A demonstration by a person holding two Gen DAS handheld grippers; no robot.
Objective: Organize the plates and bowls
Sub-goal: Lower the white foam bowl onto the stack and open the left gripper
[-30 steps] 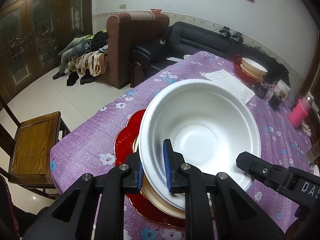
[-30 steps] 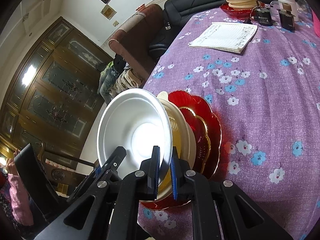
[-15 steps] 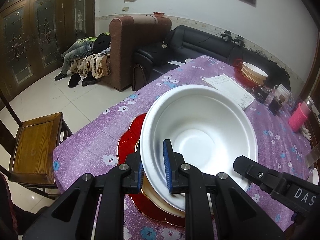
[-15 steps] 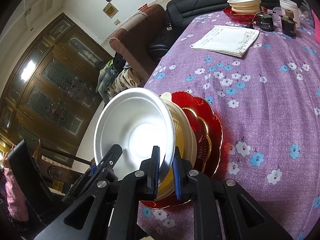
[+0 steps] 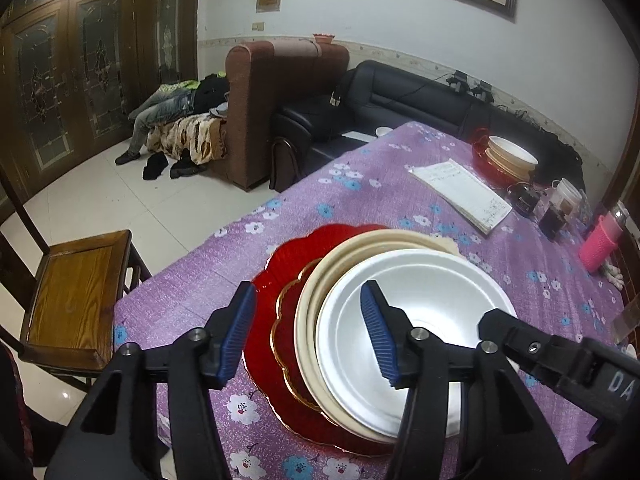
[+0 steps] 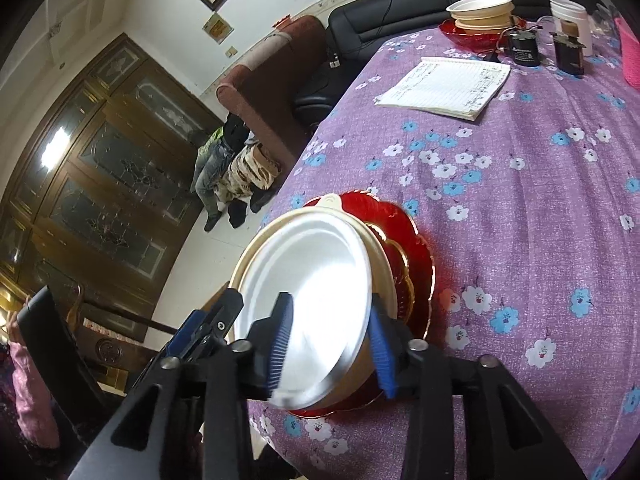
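A white bowl (image 5: 416,328) sits nested in a cream bowl (image 5: 360,248), on a red scalloped plate (image 5: 280,264) near the table's front edge. My left gripper (image 5: 308,336) is open, its jaws spread wide on either side of the bowls' left rims, holding nothing. My right gripper (image 6: 330,346) is open too, its blue pads standing either side of the white bowl's (image 6: 308,276) near rim without clamping it. The cream bowl (image 6: 378,256) and red plate (image 6: 420,268) show behind it. The right gripper's body is also seen in the left wrist view (image 5: 532,352).
A second stack of cream bowls on a red plate (image 6: 480,12) stands at the table's far end, next to a notebook (image 6: 444,84), small black boxes (image 6: 524,50), a white cup (image 6: 568,16) and a pink item (image 5: 600,240). A wooden chair (image 5: 72,296) stands left of the table.
Both grippers have opened and let go of the white bowl. The bowl has dropped down into the cream bowl, and both grippers have drawn back a little.
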